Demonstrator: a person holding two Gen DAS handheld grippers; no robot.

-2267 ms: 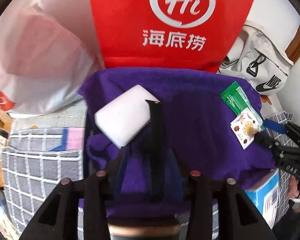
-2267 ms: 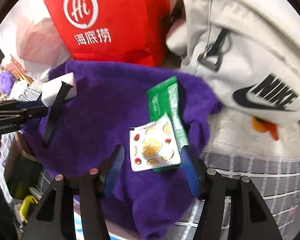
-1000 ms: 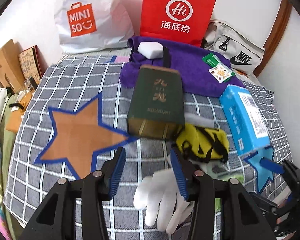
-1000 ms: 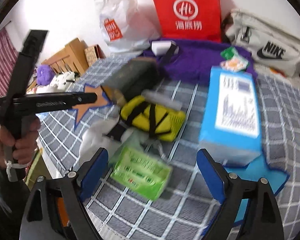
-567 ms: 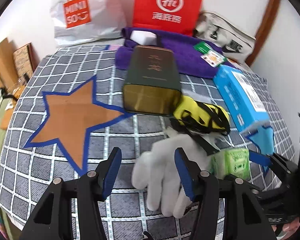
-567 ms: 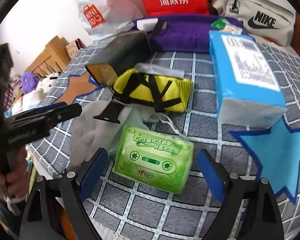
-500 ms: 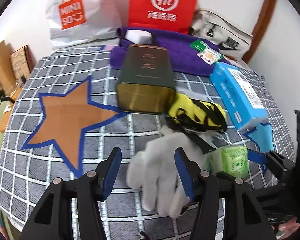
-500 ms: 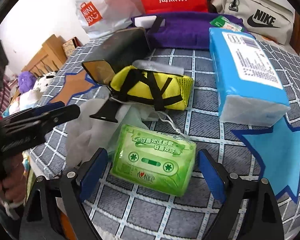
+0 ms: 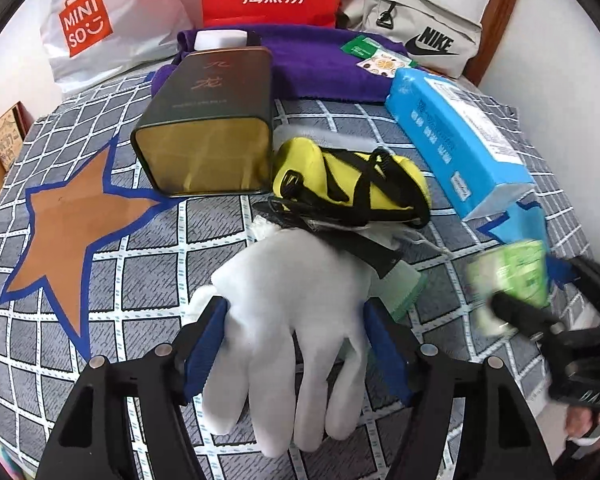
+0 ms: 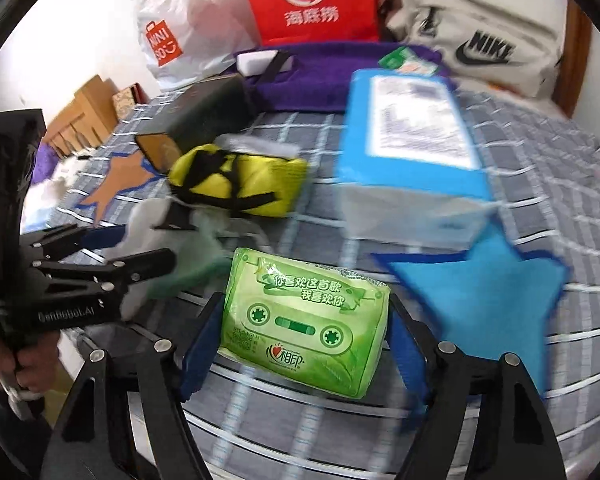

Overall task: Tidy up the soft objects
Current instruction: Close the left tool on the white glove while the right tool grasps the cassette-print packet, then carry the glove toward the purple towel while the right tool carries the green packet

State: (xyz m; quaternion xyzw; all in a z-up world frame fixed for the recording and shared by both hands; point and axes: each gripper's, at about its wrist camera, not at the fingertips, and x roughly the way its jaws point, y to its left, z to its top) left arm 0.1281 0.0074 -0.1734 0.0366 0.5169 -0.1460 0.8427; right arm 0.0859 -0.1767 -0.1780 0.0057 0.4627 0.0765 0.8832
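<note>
Left wrist view shows my left gripper [image 9: 294, 336] widening astride the white glove [image 9: 296, 320]; only the right wrist view shows my right gripper [image 10: 302, 340] narrowing astride the green tissue pack [image 10: 304, 320], pads apparently not pressing.

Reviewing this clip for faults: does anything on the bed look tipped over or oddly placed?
The dark green tin lies on its side, gold end showing. The blue tissue pack rests across a point of the blue star.
</note>
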